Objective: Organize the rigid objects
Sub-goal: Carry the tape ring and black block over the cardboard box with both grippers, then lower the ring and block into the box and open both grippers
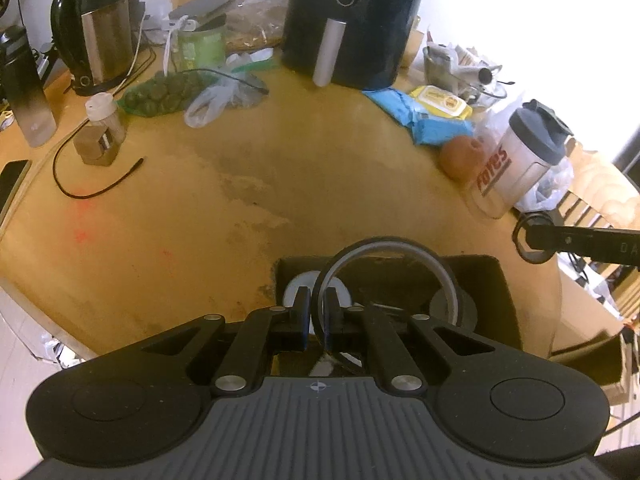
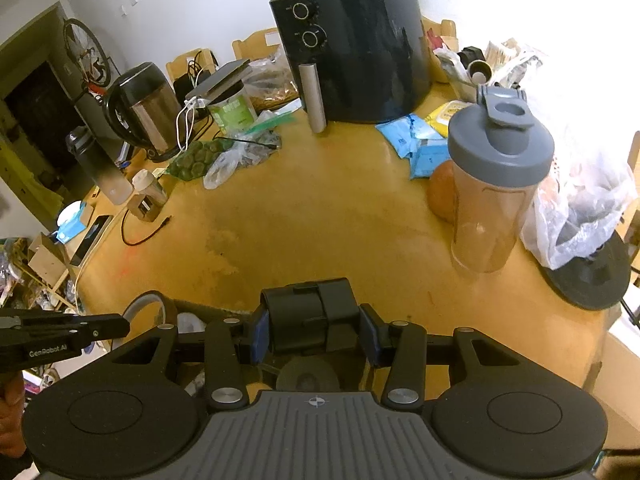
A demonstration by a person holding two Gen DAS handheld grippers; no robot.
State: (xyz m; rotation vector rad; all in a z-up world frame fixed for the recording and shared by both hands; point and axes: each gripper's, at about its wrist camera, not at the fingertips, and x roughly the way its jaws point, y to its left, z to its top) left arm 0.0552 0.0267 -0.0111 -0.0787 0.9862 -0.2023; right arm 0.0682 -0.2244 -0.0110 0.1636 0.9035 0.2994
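Note:
In the left wrist view my left gripper (image 1: pixel 318 312) is shut on the rim of a black tape roll (image 1: pixel 400 252) and holds it upright over a black box (image 1: pixel 492 288) at the table's near edge. White and grey round items lie inside the box. In the right wrist view my right gripper (image 2: pixel 314 334) is shut on a black blocky object (image 2: pixel 312 312) above the table's near edge. The tape roll (image 2: pixel 146 306) and the left gripper show at the lower left of that view. The right gripper's side shows at the right of the left wrist view (image 1: pixel 580 240).
On the wooden table (image 1: pixel 240 208) stand a black air fryer (image 1: pixel 352 20), a kettle (image 1: pixel 96 28), a shaker bottle (image 2: pixel 496 184), an orange (image 1: pixel 460 156), blue packets (image 1: pixel 420 116), plastic bags, a small jar (image 1: pixel 102 128) and a black cable (image 1: pixel 92 188).

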